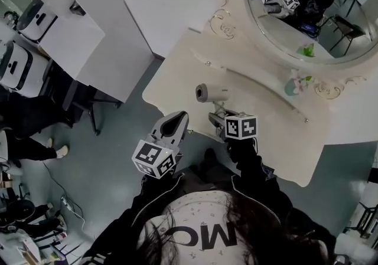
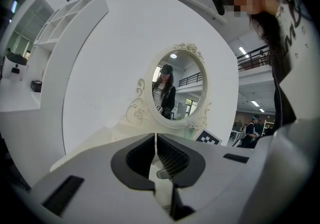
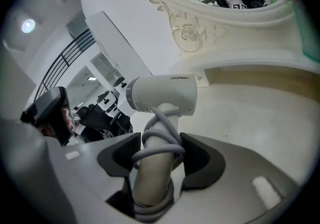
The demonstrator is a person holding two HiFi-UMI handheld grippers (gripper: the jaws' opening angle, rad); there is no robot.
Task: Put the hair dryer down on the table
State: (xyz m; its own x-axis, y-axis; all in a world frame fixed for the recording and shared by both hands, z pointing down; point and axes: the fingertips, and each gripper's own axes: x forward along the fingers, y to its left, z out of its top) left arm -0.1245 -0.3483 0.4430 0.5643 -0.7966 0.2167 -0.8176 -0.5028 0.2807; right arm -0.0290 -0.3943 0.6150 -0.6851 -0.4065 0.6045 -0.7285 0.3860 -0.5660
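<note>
The right gripper pinches the hair dryer by its cord-wrapped handle, and the dryer appears to hang just above the vanity surface. Setting it down and letting go remain to be done. The left gripper has its jaws pressed together and holds nothing.

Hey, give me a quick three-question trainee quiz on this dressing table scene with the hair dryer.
1. True or false: the hair dryer lies loose on the table, with nothing holding it.
2. What is wound around its handle? A) cord B) towel C) ribbon
3. Fill in: the left gripper has its jaws ____ with nothing between them.

Key: 1 false, the right gripper is clamped on the handle; 2 A; 3 together.
</note>
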